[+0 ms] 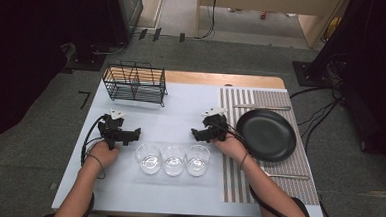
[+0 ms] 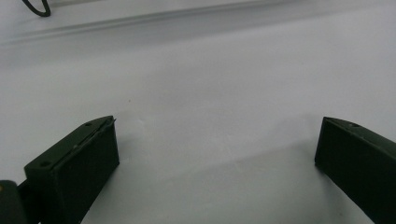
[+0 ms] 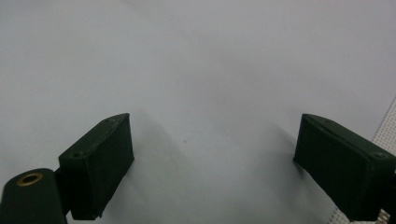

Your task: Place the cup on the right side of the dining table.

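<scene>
Three clear glasses stand upright in a row on the bench (image 1: 127, 185), near my edge of it, rims almost touching: the left glass (image 1: 148, 158), the middle glass (image 1: 174, 159) and the right glass (image 1: 198, 159). They sit between my two hands and a little nearer to me than the fingers are.

My left gripper (image 1: 125, 132) lies just beside the left glass, up and to its left, with its fingers (image 2: 79, 163) aimed across the bench toward the right. My right gripper (image 1: 202, 134) is just above the right glass, fingers (image 3: 100, 163) aimed toward the left. So each hand has its own nearest glass, and the middle one is about equally far from both, perhaps a touch nearer the right.

Both pairs of fingers are spread with nothing between them; in the gripper views I see bare pale bench beyond the black pads.

Being round and upright, the glasses have no long axis along the bench, so I judge a grasp must come from the side or over the rim. They look smooth, thin-walled and slippery. Behind the left gripper stands a black wire rack (image 1: 134, 83); to the right a matte black plate (image 1: 265, 135) rests on a striped placemat (image 1: 237, 176).
</scene>
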Demonstrator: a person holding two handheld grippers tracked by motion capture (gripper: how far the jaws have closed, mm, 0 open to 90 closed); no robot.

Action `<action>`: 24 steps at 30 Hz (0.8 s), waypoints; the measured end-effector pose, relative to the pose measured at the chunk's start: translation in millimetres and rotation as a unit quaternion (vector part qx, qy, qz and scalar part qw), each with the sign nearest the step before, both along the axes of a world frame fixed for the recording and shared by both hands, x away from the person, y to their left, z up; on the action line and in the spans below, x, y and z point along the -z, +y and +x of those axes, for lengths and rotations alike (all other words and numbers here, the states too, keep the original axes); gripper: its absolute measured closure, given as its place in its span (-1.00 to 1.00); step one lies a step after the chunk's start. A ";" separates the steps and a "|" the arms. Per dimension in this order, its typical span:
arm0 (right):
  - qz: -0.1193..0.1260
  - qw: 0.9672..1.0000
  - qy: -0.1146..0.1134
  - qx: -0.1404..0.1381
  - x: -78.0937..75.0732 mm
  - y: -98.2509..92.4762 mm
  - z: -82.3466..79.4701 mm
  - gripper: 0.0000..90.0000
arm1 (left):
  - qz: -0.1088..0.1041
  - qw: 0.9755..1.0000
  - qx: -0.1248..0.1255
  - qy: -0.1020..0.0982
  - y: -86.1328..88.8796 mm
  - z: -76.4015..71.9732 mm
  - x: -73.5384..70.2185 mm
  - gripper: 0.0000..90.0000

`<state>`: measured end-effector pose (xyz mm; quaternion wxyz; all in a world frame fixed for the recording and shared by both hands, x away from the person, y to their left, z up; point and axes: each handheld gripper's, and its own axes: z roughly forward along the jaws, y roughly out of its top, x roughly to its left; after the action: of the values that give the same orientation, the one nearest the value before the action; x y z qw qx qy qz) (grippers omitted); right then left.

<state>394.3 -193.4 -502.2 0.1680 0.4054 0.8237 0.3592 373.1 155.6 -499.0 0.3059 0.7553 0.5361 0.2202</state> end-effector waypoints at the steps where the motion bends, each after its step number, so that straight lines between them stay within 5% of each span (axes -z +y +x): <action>1: 0.000 1.000 0.000 0.000 0.0 0.0 0.1 -0.75 | 0.000 1.000 0.000 0.000 0.0 0.0 0.0 -1.00; 24: -0.008 1.000 0.010 0.028 0.9 1.8 2.2 -0.95 | -0.001 1.000 0.000 0.000 0.1 0.0 0.0 -1.00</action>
<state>396.5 -191.6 -503.0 0.1732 0.4309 0.8160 0.3441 373.1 155.7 -499.0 0.3063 0.7552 0.5362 0.2198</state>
